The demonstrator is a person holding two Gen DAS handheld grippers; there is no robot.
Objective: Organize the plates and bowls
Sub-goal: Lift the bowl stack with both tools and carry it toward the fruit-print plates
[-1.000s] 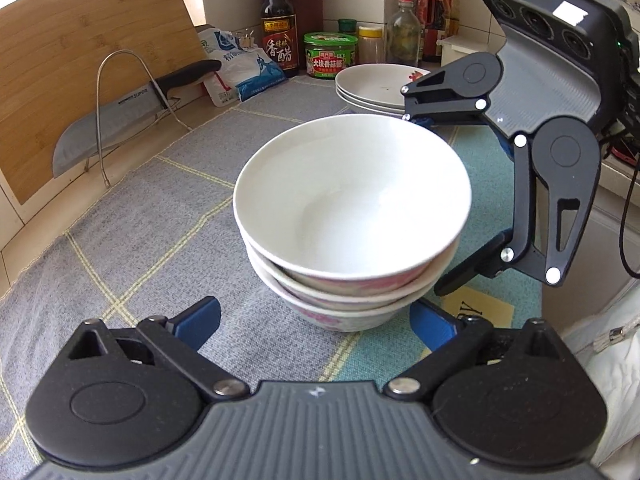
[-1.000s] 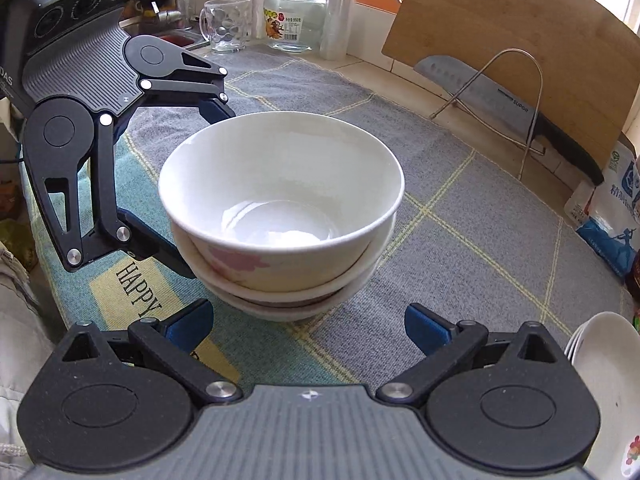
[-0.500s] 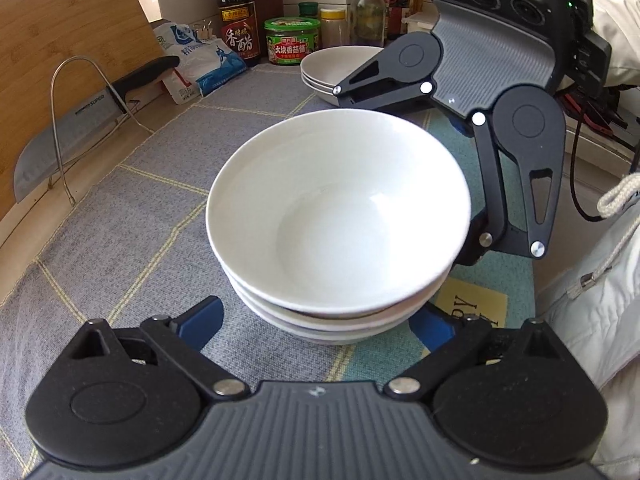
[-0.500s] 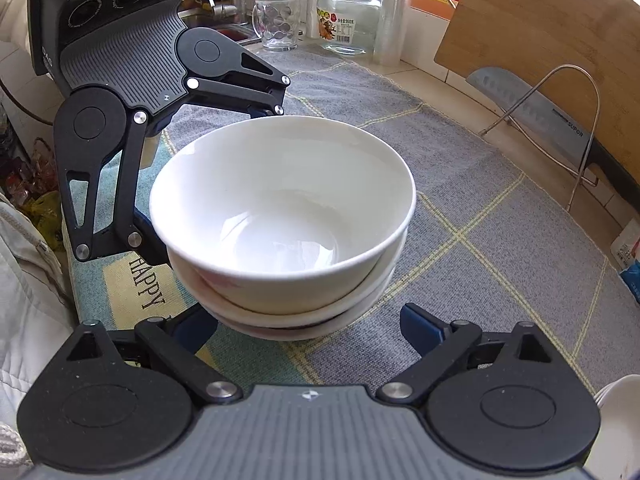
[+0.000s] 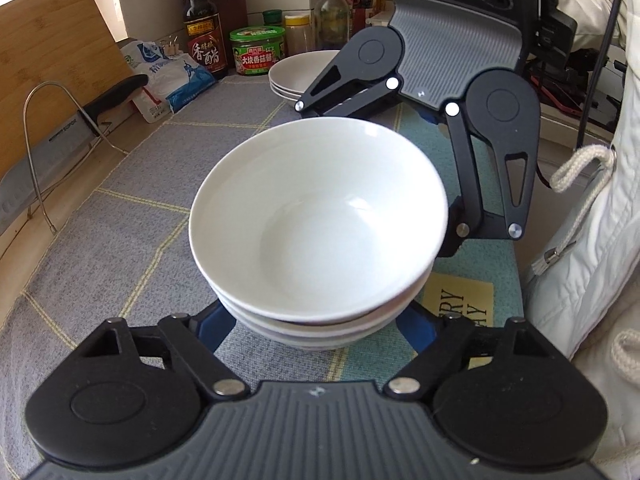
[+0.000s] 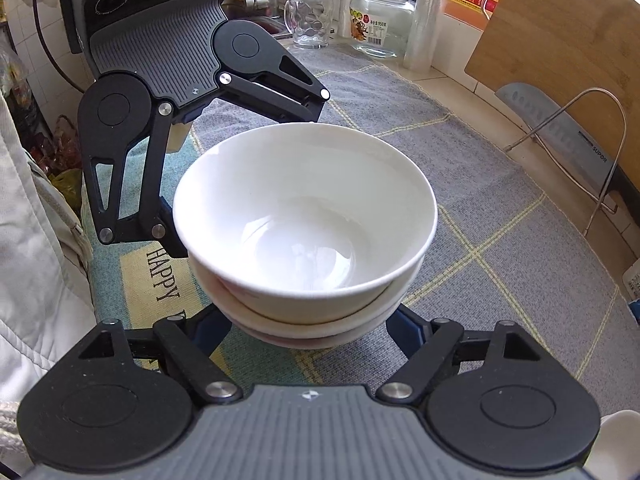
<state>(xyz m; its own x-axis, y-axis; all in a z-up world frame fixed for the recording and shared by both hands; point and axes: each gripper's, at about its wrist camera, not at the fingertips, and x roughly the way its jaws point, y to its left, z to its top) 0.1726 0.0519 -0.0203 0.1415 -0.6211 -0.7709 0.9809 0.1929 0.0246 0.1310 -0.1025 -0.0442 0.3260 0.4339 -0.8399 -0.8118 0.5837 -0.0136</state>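
Note:
A stack of three white bowls (image 5: 318,224) sits between both grippers; it also shows in the right wrist view (image 6: 304,220). My left gripper (image 5: 320,330) has its blue fingers closed in against the lower bowls from one side. My right gripper (image 6: 310,330) does the same from the opposite side. Each gripper shows in the other's view, behind the stack. The stack looks lifted a little above the grey mat (image 5: 120,216). A stack of white plates (image 5: 298,74) stands at the back.
A cleaver in a wire rack (image 5: 60,140) and a wooden cutting board (image 5: 44,60) stand along the wall. Sauce bottles and jars (image 5: 256,50) stand at the back. A glass mug (image 6: 310,20) and a jar (image 6: 380,16) stand near the sink. White clothing (image 5: 592,260) is close at the counter edge.
Both grippers have closed in on the bowl stack from opposite sides, their fingers now tucked under its sides. The stack has risen slightly and looms larger in both views.

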